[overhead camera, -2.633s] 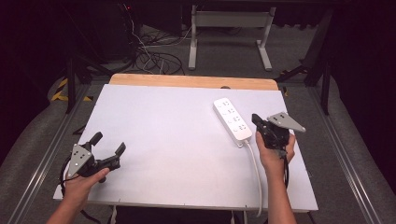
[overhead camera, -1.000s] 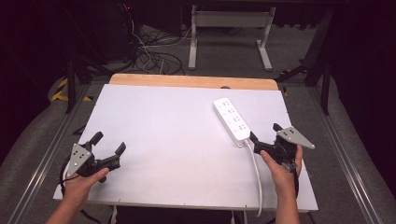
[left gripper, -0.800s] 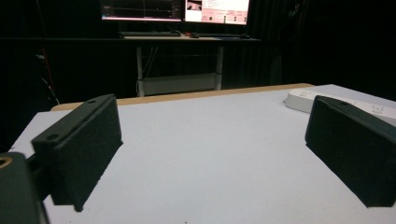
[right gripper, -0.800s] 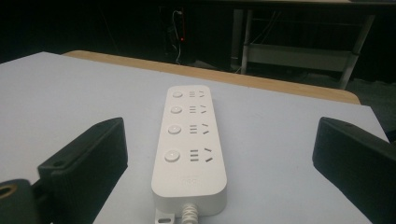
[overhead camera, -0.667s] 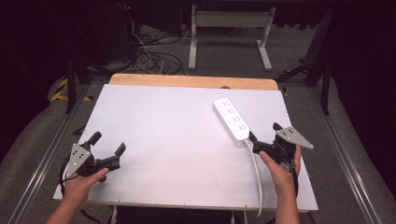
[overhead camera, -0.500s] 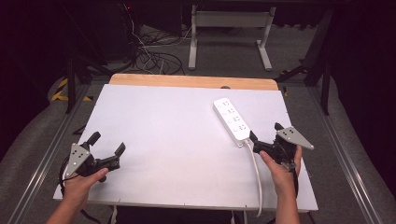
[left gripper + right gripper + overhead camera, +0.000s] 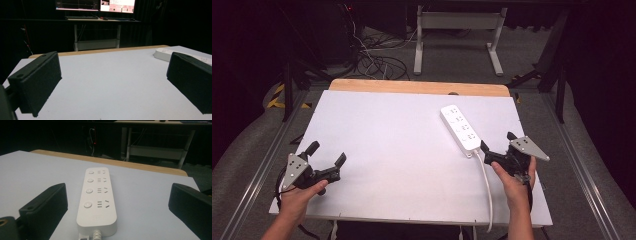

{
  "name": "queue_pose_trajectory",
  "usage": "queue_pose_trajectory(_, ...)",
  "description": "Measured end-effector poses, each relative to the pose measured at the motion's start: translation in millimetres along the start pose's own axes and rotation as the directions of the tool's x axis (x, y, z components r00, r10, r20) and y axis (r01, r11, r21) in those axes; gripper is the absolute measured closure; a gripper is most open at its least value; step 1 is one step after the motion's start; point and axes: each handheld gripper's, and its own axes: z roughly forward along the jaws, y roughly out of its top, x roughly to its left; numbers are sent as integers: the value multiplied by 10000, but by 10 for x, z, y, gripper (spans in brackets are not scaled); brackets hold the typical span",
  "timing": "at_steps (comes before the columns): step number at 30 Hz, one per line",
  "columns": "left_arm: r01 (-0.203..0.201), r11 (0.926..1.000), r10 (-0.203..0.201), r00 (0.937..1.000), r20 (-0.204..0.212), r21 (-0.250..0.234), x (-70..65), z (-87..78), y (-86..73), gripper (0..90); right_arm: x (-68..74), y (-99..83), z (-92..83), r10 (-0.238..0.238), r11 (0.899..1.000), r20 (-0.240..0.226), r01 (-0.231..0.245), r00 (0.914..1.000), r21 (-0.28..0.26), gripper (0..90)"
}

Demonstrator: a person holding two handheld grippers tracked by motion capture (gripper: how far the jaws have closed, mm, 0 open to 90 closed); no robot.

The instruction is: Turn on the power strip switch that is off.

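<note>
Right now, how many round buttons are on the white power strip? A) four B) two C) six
A: the right gripper view shows the power strip lying flat on the table with four round buttons in a row, one beside each socket group.

White table point(image 7: 402, 145), monitors point(image 7: 96, 5) and floor cables point(image 7: 372, 62) behind.
</note>
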Motion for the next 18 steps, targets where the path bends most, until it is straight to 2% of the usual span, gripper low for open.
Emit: queue_pose_trajectory(18,-23,10000,23,10000,9,27,-8,9,-5,9,-22,-8,-24,-23,10000,-60,23,10000,19,41)
